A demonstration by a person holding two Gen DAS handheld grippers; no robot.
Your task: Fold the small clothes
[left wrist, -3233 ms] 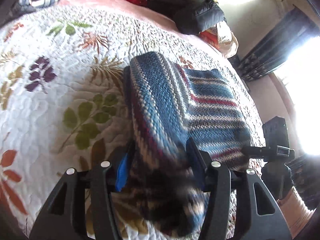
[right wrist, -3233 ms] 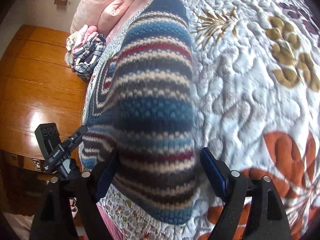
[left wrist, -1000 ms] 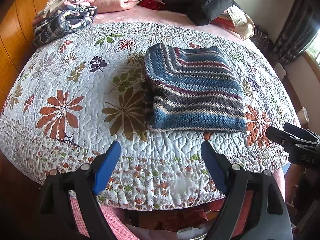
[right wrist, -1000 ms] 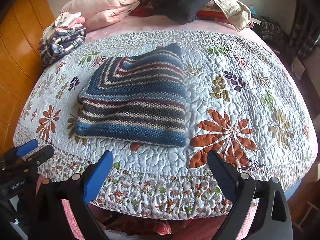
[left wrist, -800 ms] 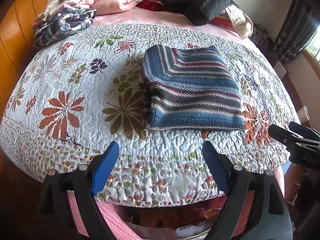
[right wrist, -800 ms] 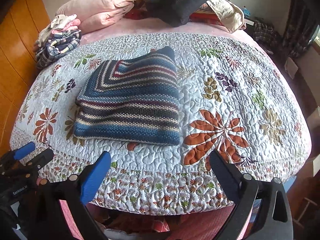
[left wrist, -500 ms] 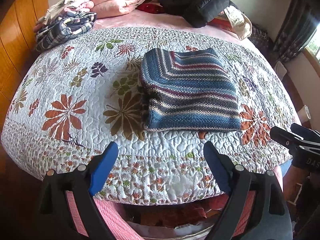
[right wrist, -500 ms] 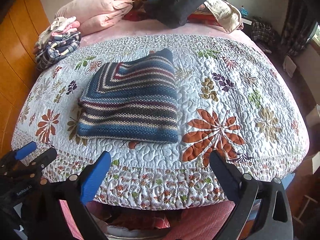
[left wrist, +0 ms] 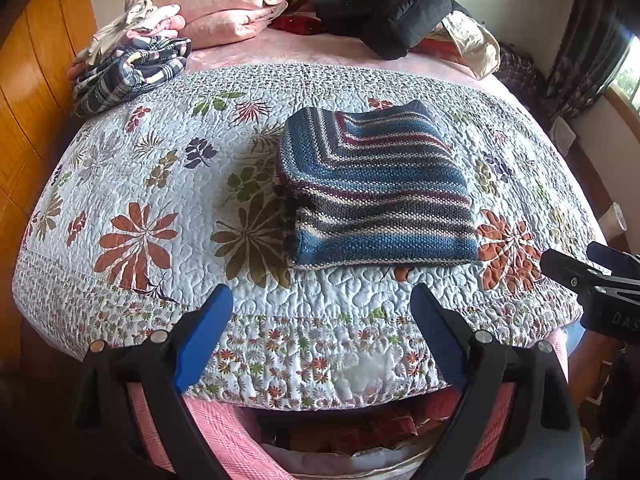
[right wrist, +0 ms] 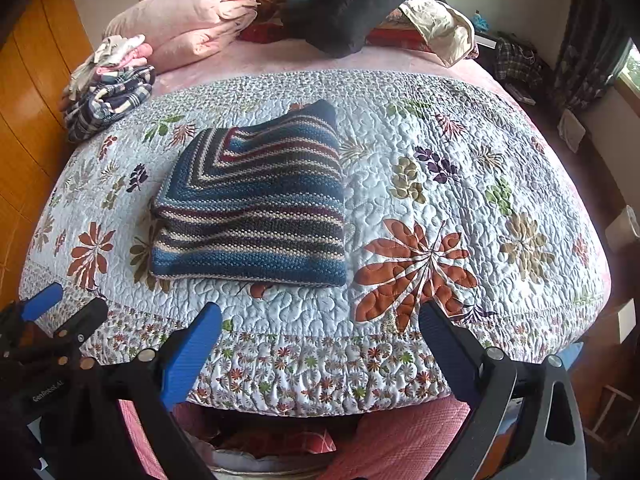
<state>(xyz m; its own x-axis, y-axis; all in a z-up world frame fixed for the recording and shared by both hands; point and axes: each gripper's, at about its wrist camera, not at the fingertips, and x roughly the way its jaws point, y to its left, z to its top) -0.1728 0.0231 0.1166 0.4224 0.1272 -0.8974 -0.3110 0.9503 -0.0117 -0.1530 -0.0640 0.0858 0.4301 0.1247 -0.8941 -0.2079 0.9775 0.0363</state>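
Note:
A striped knitted garment [left wrist: 374, 188] in blue, maroon and cream lies folded into a neat rectangle on the floral quilt [left wrist: 160, 200]; the right wrist view shows the same garment [right wrist: 252, 204] left of centre. My left gripper [left wrist: 322, 300] is open with nothing between its blue pads, held back past the bed's near edge. My right gripper [right wrist: 320, 316] is open and empty too, also short of the quilt's front border. The right gripper's tip [left wrist: 592, 272] shows at the right edge of the left wrist view, and the left gripper's tip [right wrist: 60, 316] at the right wrist view's left edge.
A stack of plaid and pink clothes [left wrist: 128, 68] sits at the far left corner. Pink folded bedding [left wrist: 216, 8], a black jacket [left wrist: 384, 4] and other clothes [right wrist: 440, 28] lie at the head. A wooden wardrobe [left wrist: 36, 80] stands at left; curtains [right wrist: 588, 40] hang at right.
Both grippers let go of the folded garment, which now lies flat, and drew back and up past the foot of the bed. Over the last second they retreated slightly further.

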